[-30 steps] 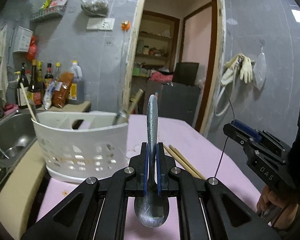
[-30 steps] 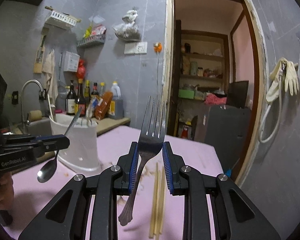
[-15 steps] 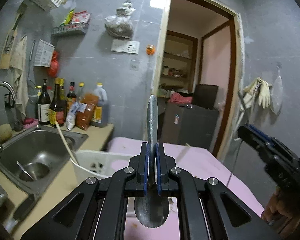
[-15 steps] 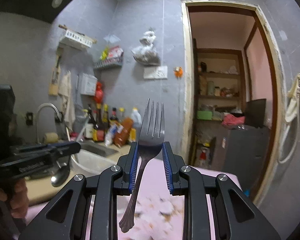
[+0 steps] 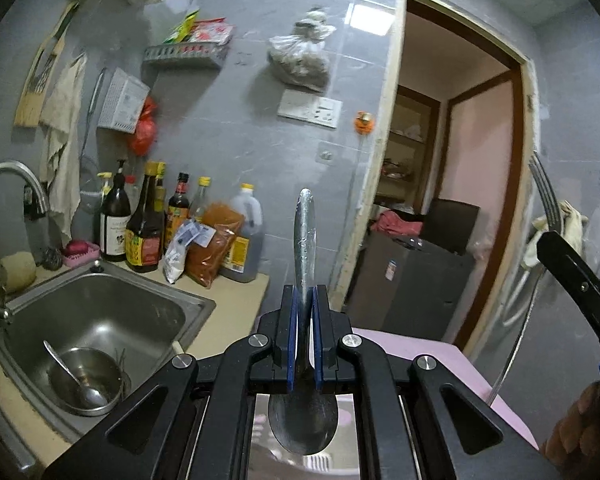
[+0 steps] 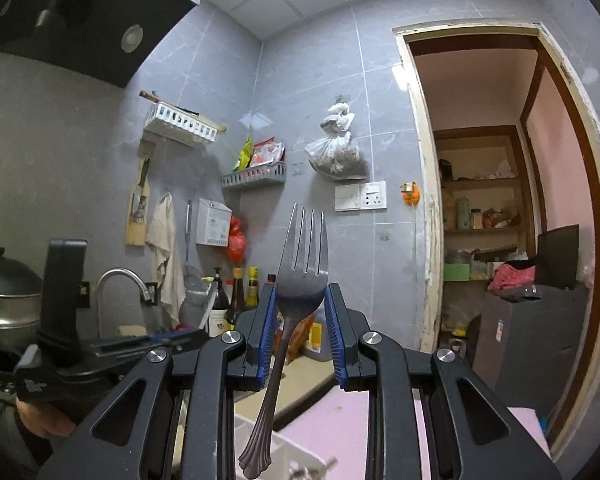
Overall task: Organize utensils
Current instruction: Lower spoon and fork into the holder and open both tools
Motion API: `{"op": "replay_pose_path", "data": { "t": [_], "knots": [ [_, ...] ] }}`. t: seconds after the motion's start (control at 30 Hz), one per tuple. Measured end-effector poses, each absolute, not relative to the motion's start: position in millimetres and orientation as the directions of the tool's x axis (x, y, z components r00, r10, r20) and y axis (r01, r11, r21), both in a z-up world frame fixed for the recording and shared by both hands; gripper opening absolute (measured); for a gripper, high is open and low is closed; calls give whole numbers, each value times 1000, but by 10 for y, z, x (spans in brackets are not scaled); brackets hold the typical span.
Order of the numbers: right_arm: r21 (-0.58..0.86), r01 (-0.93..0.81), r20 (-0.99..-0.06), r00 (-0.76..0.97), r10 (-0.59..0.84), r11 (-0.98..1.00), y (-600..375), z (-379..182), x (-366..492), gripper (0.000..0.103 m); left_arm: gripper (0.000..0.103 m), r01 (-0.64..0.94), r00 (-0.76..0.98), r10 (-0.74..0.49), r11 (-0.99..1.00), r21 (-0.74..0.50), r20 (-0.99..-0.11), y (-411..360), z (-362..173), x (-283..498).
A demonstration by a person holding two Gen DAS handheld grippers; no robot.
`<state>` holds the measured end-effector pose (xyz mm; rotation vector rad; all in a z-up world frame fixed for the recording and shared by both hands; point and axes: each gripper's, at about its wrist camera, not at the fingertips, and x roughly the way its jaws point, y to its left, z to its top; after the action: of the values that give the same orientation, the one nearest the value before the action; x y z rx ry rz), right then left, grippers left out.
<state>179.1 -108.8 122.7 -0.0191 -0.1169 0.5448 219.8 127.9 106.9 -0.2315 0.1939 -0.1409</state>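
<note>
My left gripper is shut on a metal spoon, whose handle points up and away while its bowl hangs toward the camera. My right gripper is shut on a metal fork at the neck, tines up and handle hanging down. Both are held high in the air. In the left wrist view the right gripper and the fork's tines show at the right edge. The right wrist view has the left gripper at the lower left. A bit of the white basket shows below the fork.
A steel sink holds a bowl with a spoon, under a faucet. Sauce bottles stand on the counter behind it. The pink table cover lies low right. A lidded pot sits far left. A doorway opens at right.
Both grippers have risen with the spoon and fork still held. The white basket and the chopsticks on the table have slid down out of view, and the sink has come into the left wrist view.
</note>
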Motion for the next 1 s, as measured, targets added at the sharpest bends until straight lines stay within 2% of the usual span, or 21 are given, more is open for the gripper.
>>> {"op": "replay_pose_path", "data": {
  "t": [0.27,0.67,1.0],
  "knots": [
    [-41,-500,26,865,501,865,-921,892,2137,21,5,76,974,-143,938,-339,-176,1401,795,2401],
    [-27,-510,-45,860,508,860,-882,602,2249,22,5,12,977,-68,965,-262,-204,1202,530,2356],
    [-32,-522,-95,851,517,852,-897,509,2223,23,7,-6,949,-72,970,-243,-308,1128,430,2297]
  ]
}}
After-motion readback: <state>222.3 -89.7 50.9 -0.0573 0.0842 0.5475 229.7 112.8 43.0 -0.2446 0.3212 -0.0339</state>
